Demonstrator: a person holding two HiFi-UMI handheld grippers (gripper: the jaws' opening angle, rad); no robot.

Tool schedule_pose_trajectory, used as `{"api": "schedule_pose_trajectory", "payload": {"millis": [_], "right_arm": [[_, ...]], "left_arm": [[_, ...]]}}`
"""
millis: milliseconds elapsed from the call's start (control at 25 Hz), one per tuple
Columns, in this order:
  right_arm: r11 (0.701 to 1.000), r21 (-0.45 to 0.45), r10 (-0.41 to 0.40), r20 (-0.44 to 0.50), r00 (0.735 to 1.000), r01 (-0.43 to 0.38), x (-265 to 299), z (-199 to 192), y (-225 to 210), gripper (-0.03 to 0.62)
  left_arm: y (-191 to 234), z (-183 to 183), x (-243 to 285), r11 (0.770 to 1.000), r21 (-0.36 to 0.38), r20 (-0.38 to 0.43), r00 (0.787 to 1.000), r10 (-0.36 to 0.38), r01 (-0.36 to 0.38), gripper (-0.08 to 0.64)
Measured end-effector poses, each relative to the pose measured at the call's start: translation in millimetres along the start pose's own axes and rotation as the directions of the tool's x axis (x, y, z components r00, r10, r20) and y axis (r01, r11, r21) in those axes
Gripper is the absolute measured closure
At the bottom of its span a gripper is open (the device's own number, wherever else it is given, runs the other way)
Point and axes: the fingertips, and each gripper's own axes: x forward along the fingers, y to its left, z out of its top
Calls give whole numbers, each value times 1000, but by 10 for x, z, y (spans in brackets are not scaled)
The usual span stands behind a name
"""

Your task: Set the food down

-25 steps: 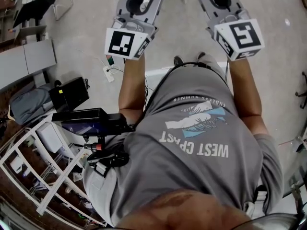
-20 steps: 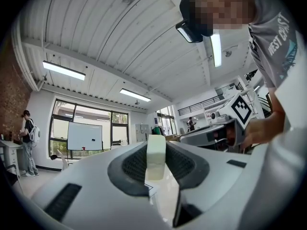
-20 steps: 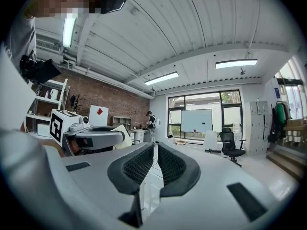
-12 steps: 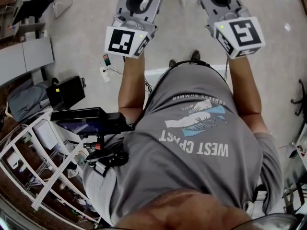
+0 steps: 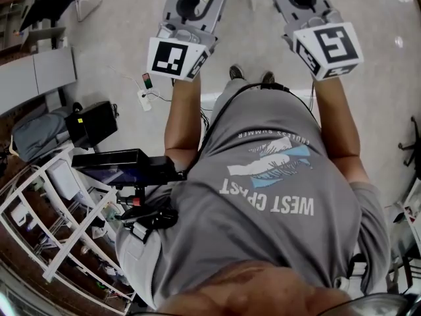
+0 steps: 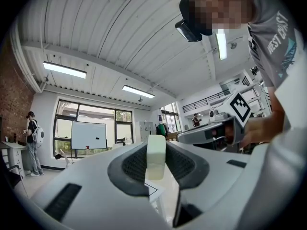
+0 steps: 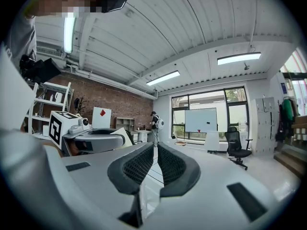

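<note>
You stand on the floor [image 5: 112,38], and both grippers are held out side by side ahead of your shirt [image 5: 276,242]. Ahead of the shirt's left side, the left gripper [image 6: 156,147] has its fingers closed on the food [image 6: 156,159], a pale block standing upright between the pads, so the food hangs in the air in front of the shirt. Ahead of the shirt's right side, the right gripper [image 7: 154,152] has its fingers drawn almost together, leaving a thin slit with nothing in it.
</note>
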Motion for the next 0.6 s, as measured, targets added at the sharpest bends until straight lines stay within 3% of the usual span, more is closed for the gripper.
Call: {"api": "schedule_pose_trajectory", "payload": {"millis": [240, 600], "right_arm": [[999, 16, -28, -4, 1000, 28, 396, -136, -174, 583], [996, 22, -89, -9, 996, 89, 830, -96, -187, 583]], "left_arm": [[378, -211, 215, 1000, -6, -2, 1000, -30, 30, 456], [839, -235, 280, 997, -11, 16, 997, -81, 81, 456]]}}
